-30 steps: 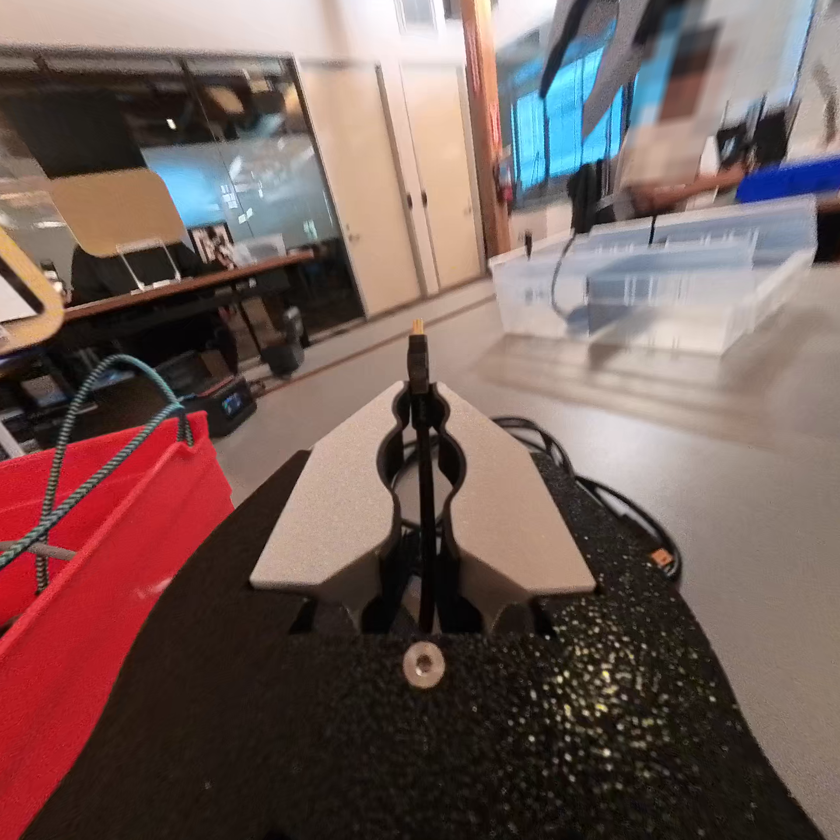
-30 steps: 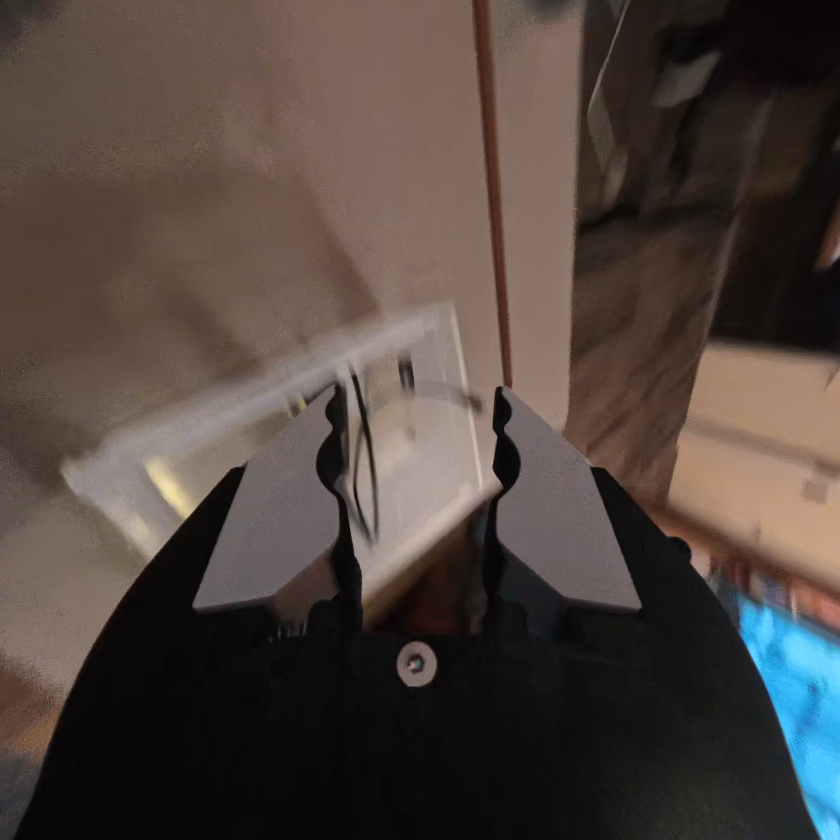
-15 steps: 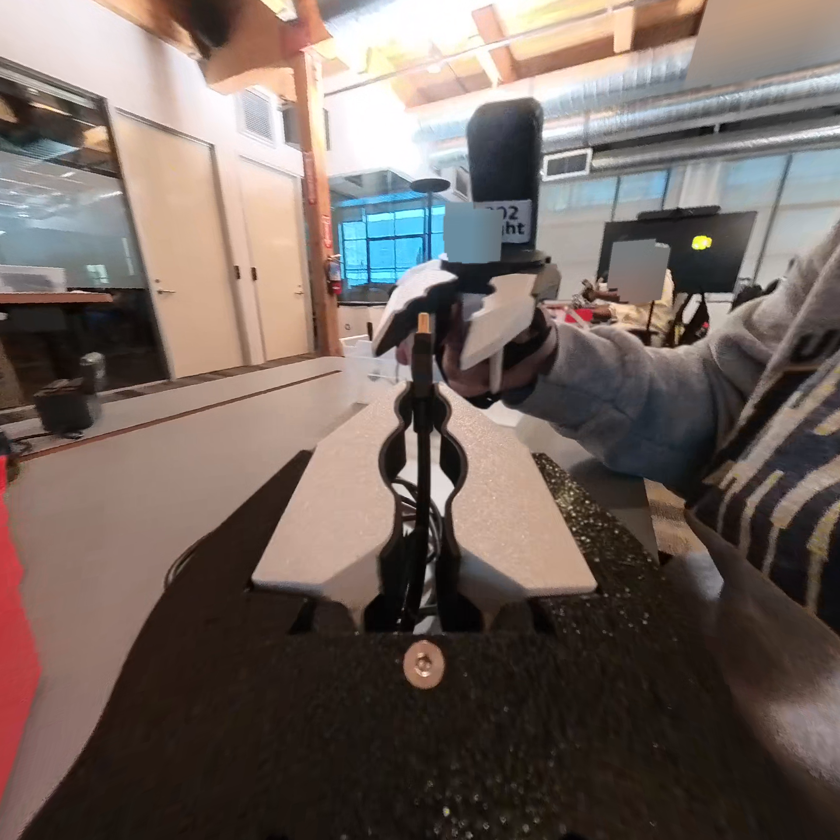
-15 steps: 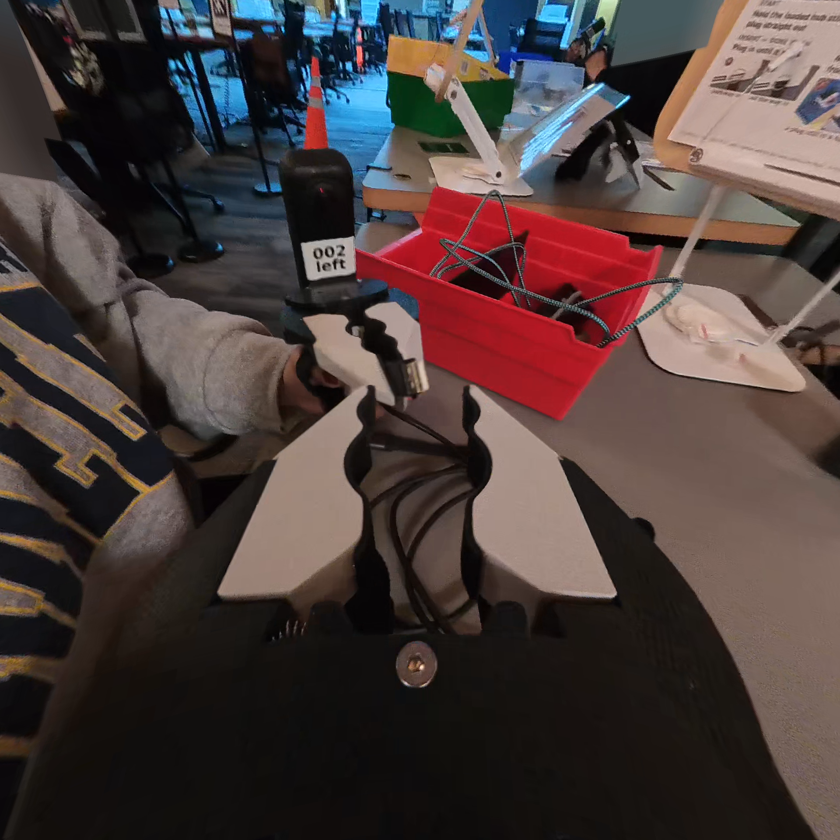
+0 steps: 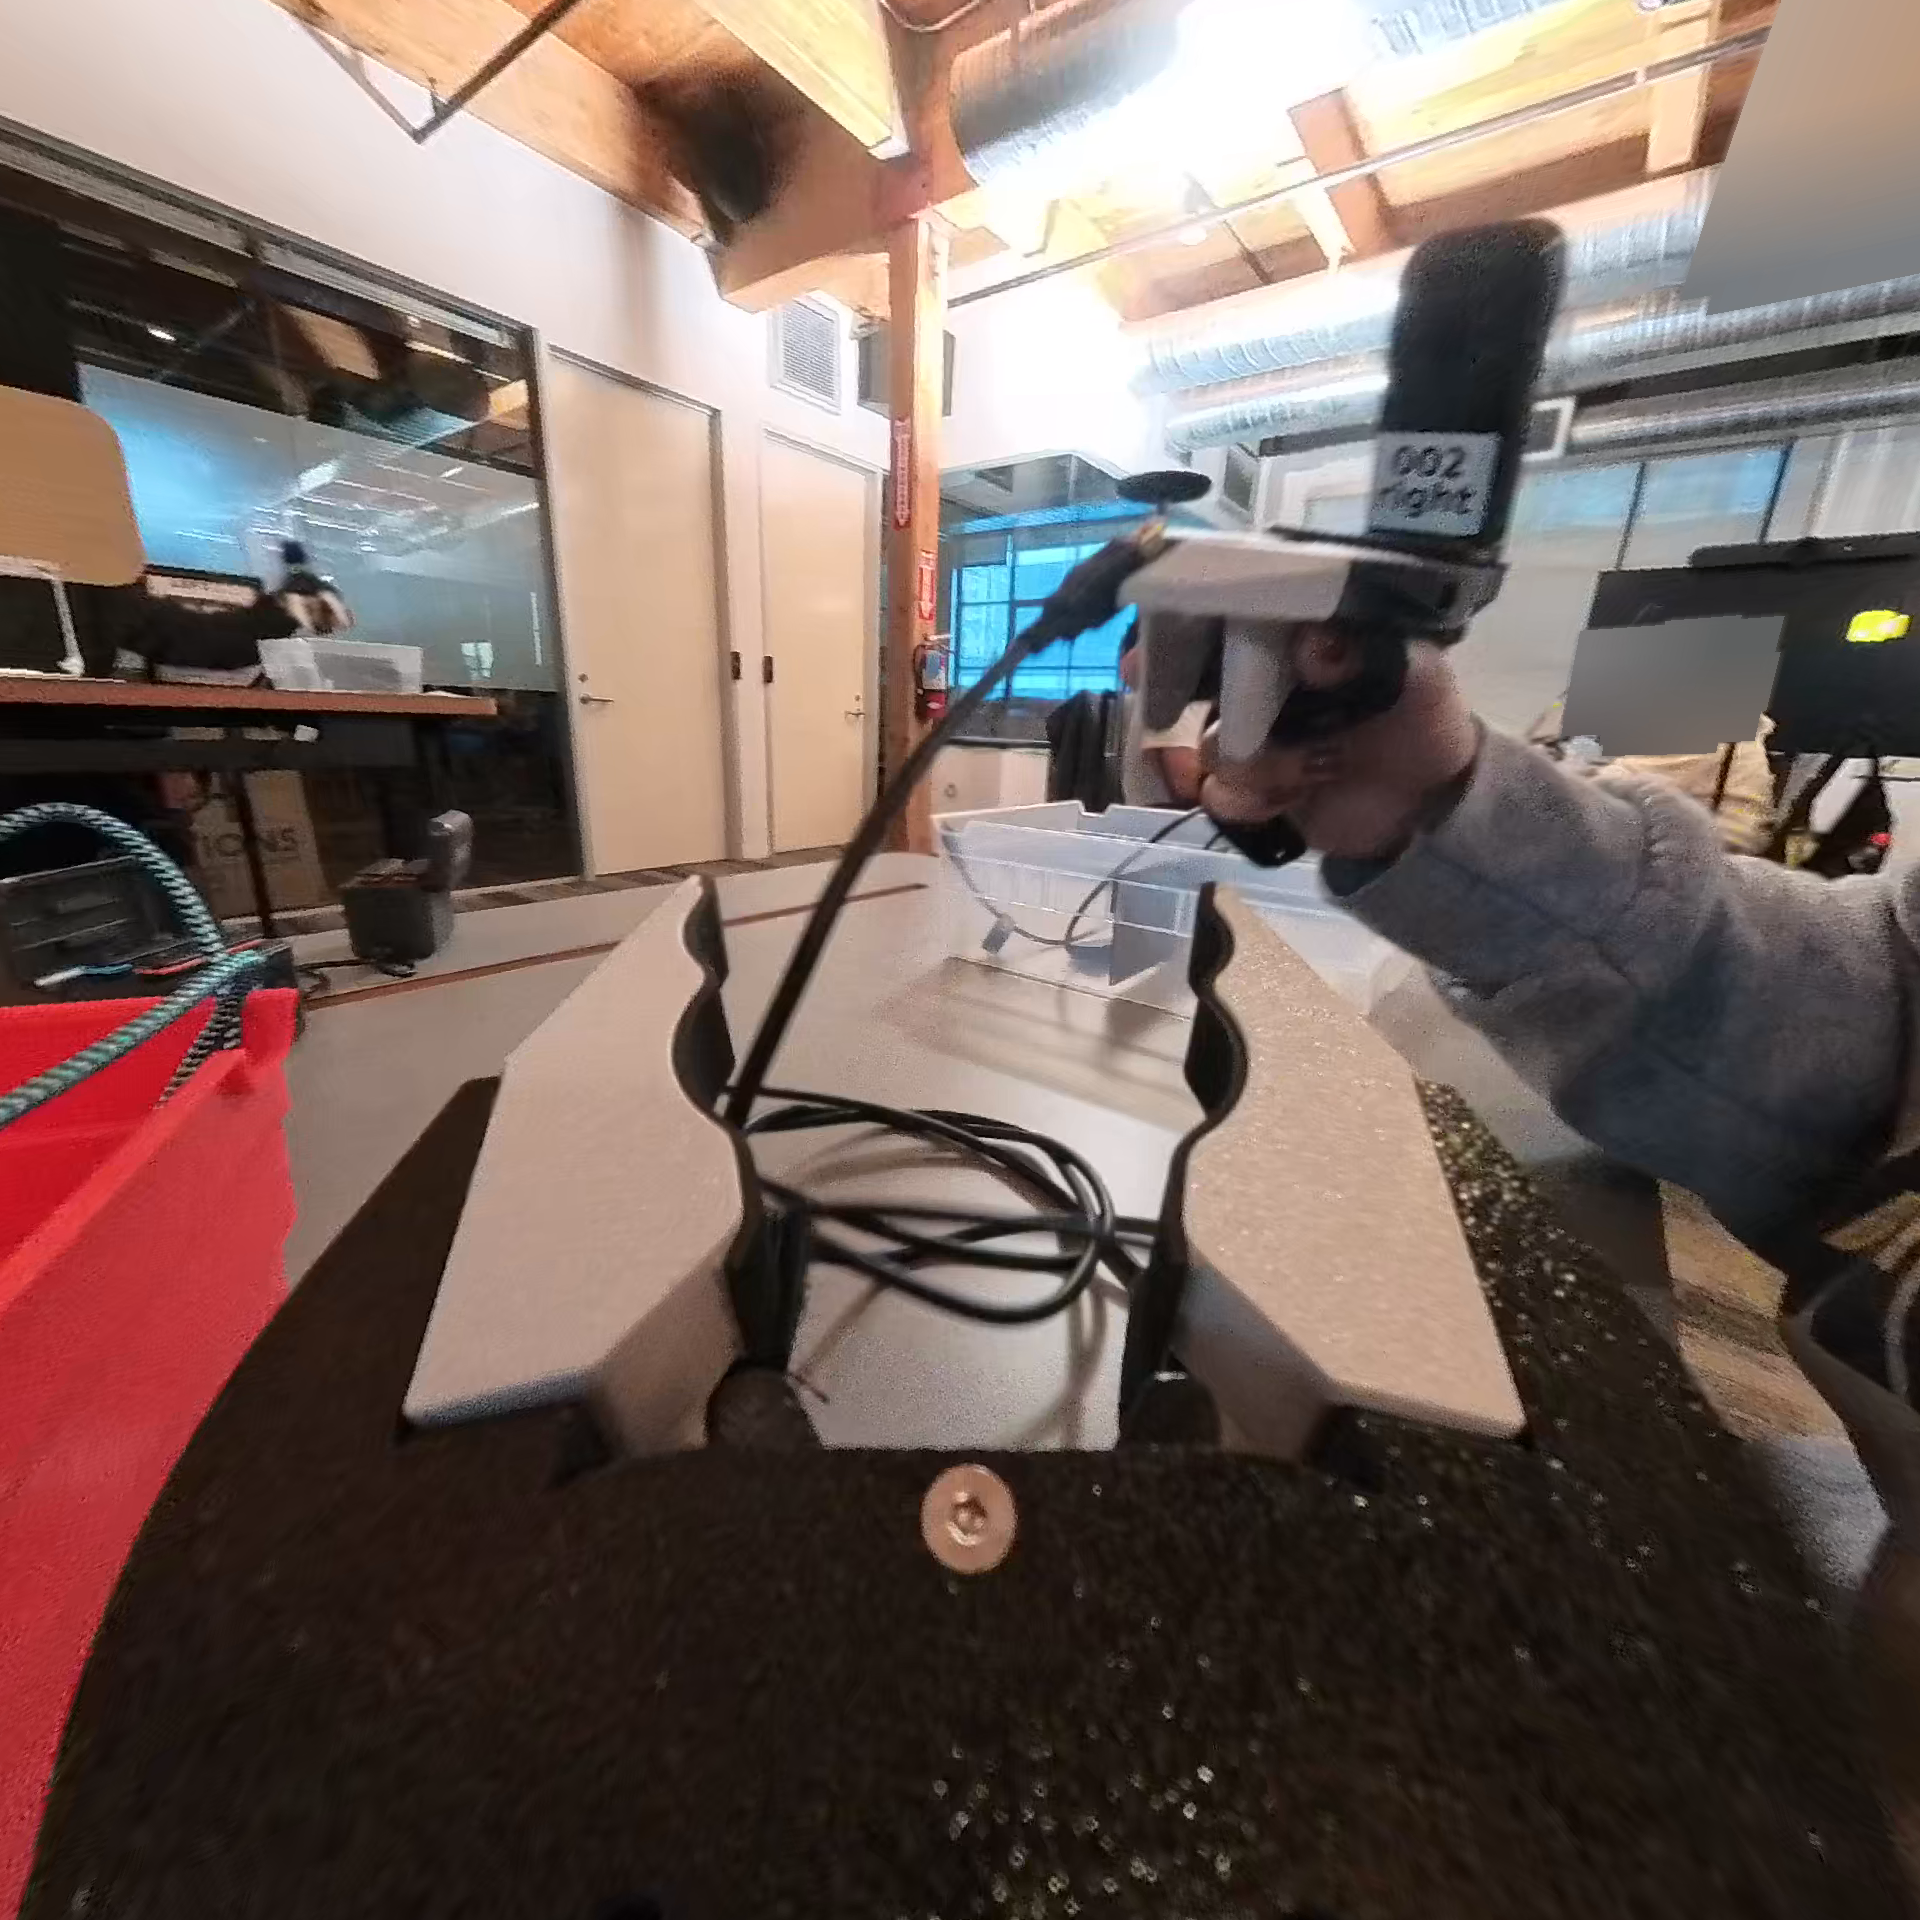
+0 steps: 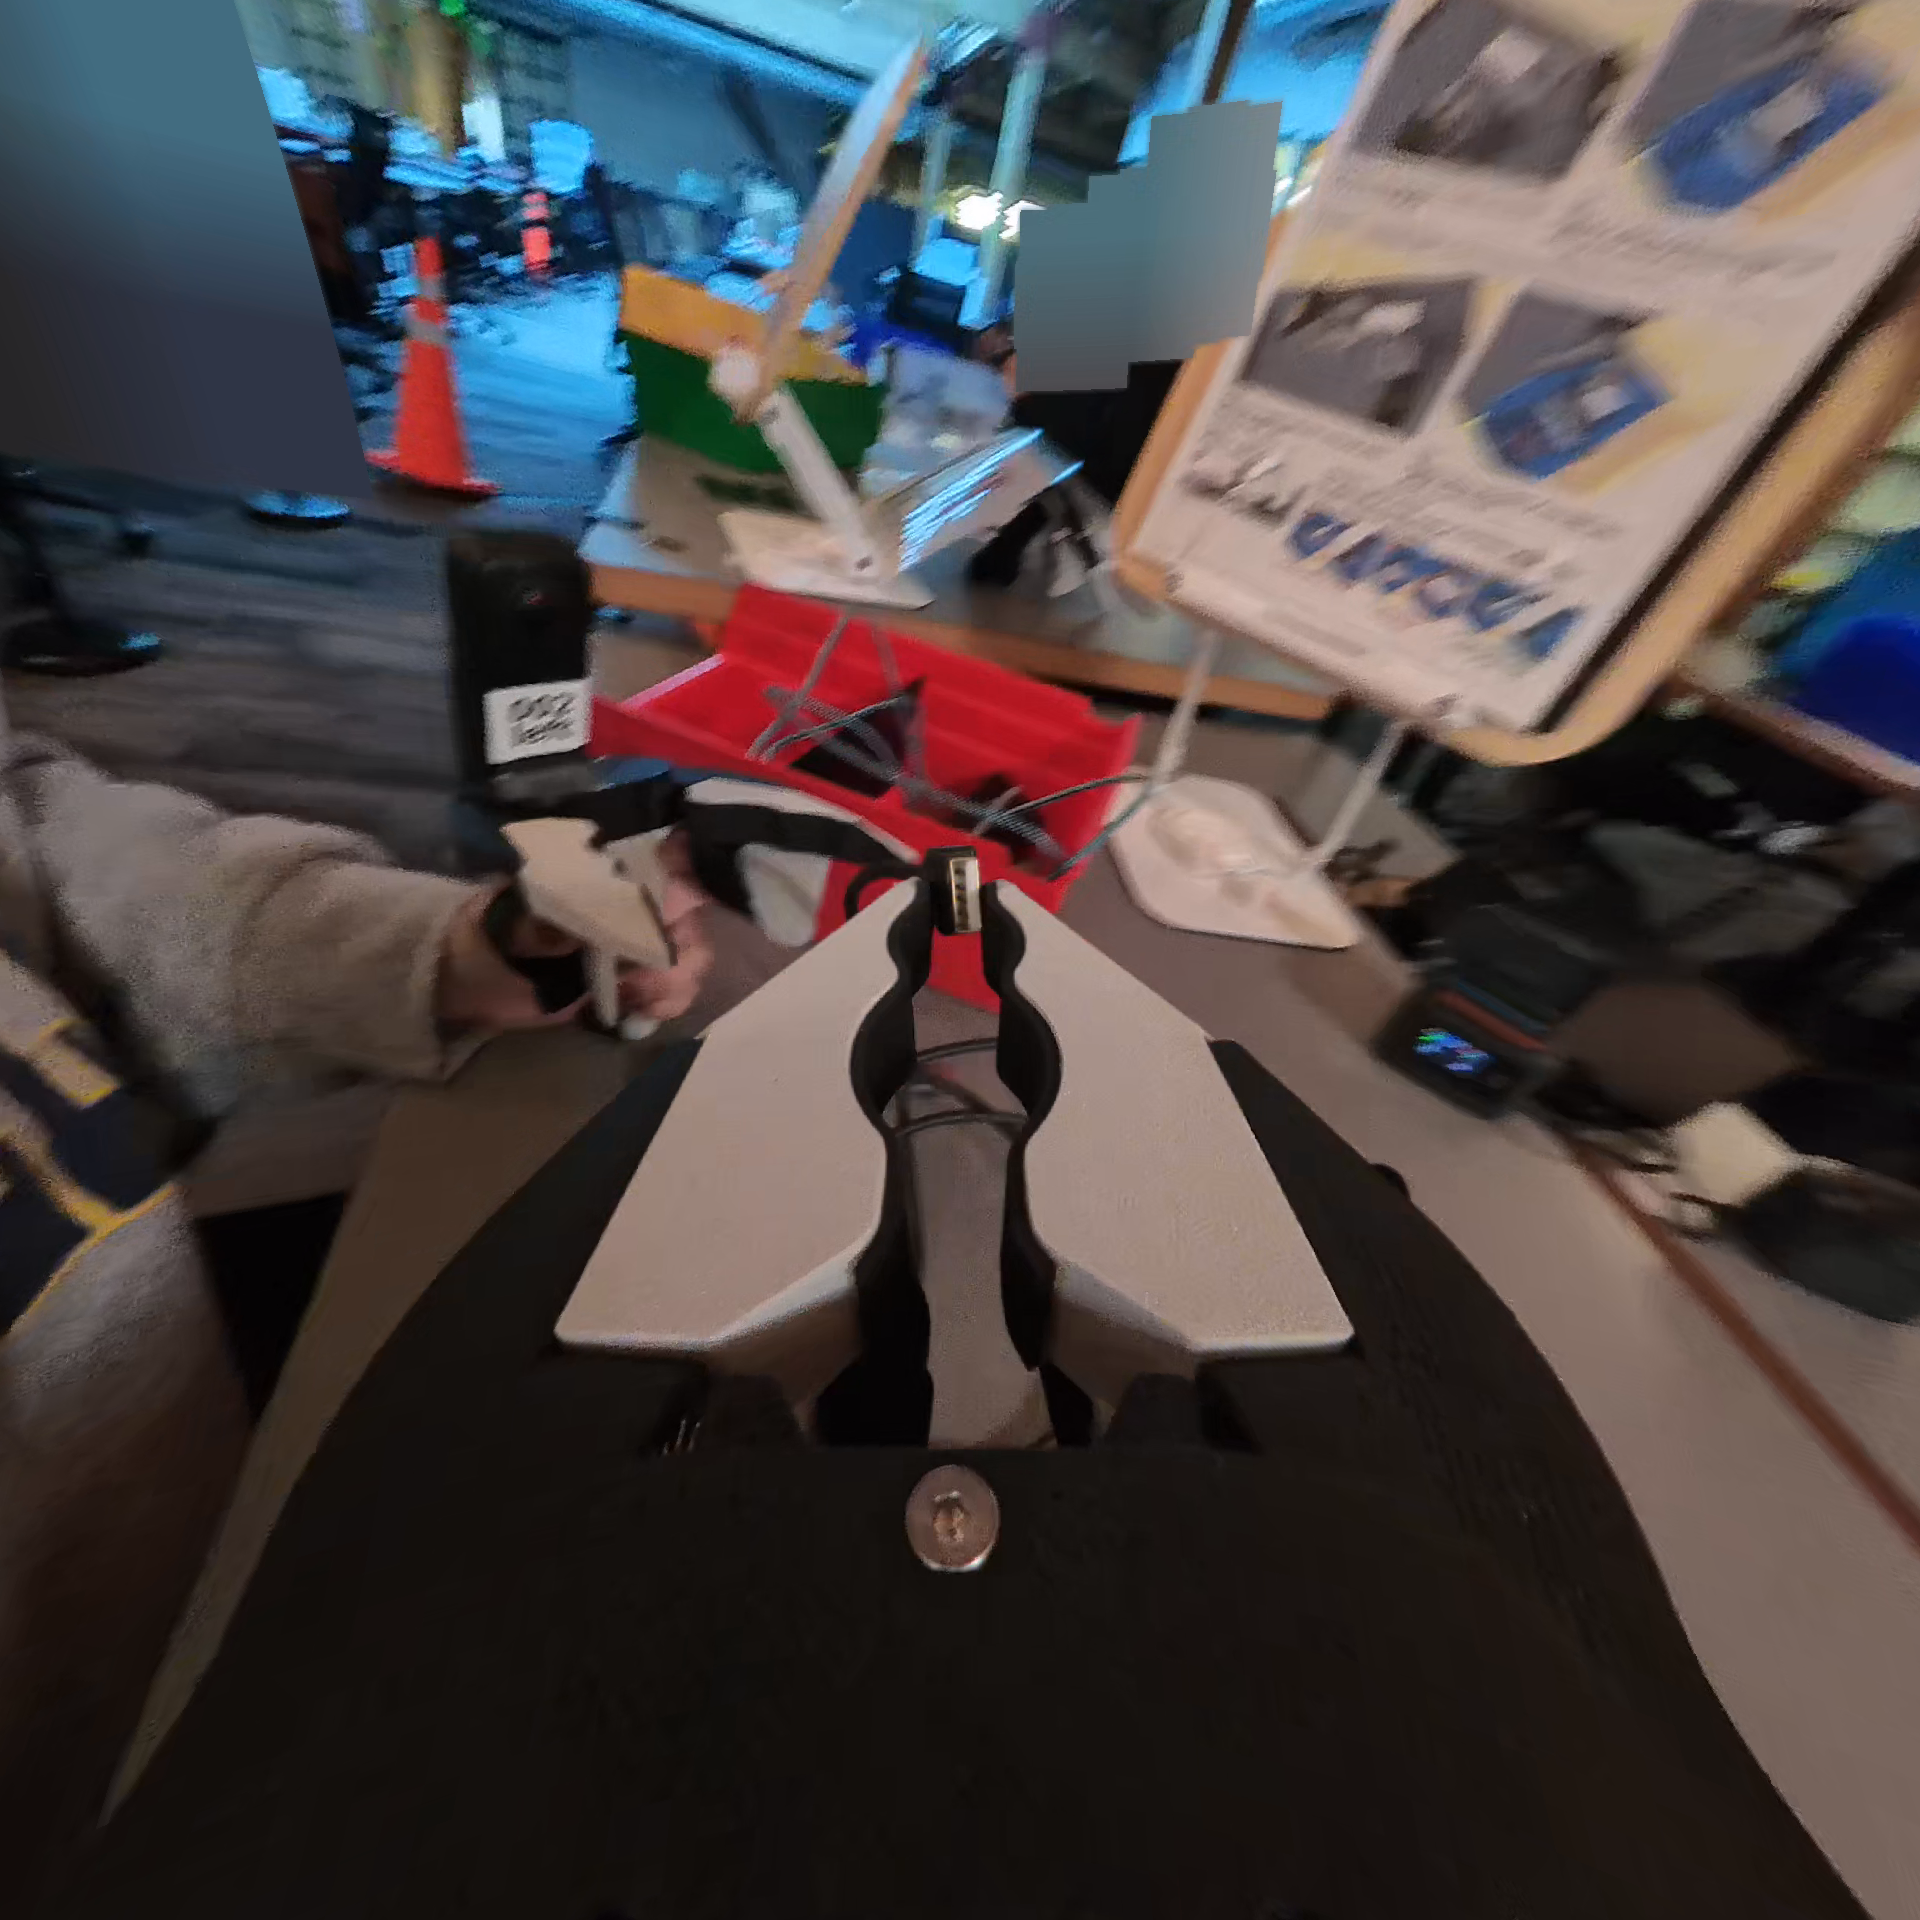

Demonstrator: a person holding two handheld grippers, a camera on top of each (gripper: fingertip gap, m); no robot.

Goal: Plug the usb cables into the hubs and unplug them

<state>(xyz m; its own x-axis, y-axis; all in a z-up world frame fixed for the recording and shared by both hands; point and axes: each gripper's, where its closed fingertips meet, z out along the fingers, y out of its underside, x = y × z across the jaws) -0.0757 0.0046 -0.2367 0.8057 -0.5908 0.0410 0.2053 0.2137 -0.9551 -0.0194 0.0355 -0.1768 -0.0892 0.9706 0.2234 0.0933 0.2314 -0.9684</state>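
Right gripper (image 6: 956, 914): USB plug (image 6: 957, 889) is pinched at the tips, contacts forward for insertion | left gripper (image 5: 961, 997): spread wide, empty | cable (image 5: 935, 1216) slack is coiled on desk (image 5: 395, 1081) | no hub seen

Bright ceiling lights (image 5: 1247, 62) blow out to white glare in the left wrist view, and daylight glows blue through far windows (image 5: 997, 613). Straight lines bow at the wide-angle edges. The right wrist view is dimmer and motion-blurred, the sign (image 6: 1507, 343) smeared. Soft shadows lie on the worktop (image 5: 395, 1081).
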